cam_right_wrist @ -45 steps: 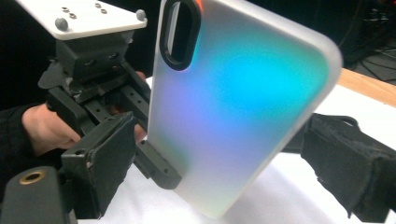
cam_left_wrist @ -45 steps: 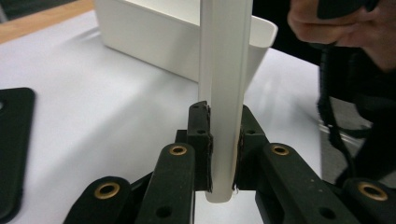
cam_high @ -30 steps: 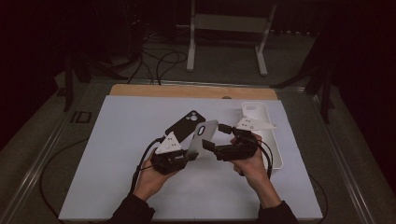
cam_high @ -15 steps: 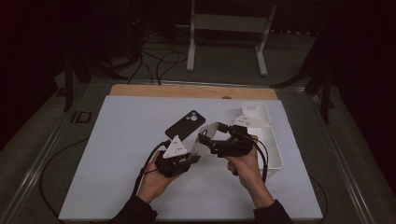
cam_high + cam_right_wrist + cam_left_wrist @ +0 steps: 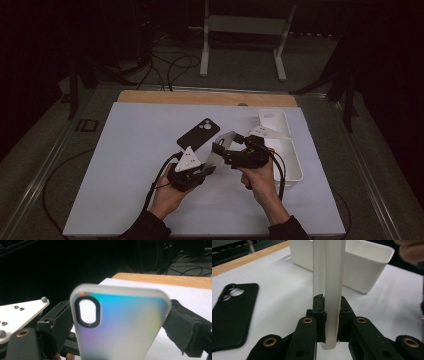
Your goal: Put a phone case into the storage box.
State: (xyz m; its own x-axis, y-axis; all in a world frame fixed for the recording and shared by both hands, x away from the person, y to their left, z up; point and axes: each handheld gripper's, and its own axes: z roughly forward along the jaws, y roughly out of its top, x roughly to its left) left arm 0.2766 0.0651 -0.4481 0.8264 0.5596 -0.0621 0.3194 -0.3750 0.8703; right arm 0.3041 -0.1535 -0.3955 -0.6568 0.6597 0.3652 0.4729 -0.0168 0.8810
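I stand at the table (image 5: 125, 165), its white bin (image 5: 292, 160) near the right edge and a black phone case (image 5: 199, 134) toward the middle. I judge this a handover: my left gripper (image 5: 329, 315) clamps the frosted phone case (image 5: 329, 290) edgewise, above the table's middle, while my right gripper (image 5: 225, 147), jaws just widening, straddles its far end. Next, the right must close squarely before the left lets go.

1. Left gripper (image 5: 202, 167): held low over the table in the person's left hand (image 5: 167, 192), jaws clamped on the edge of a frosted translucent phone case (image 5: 220, 147).
2. Right gripper (image 5: 227, 150): in the right hand (image 5: 260, 180), jaws spread wide, flanking the case's sides.
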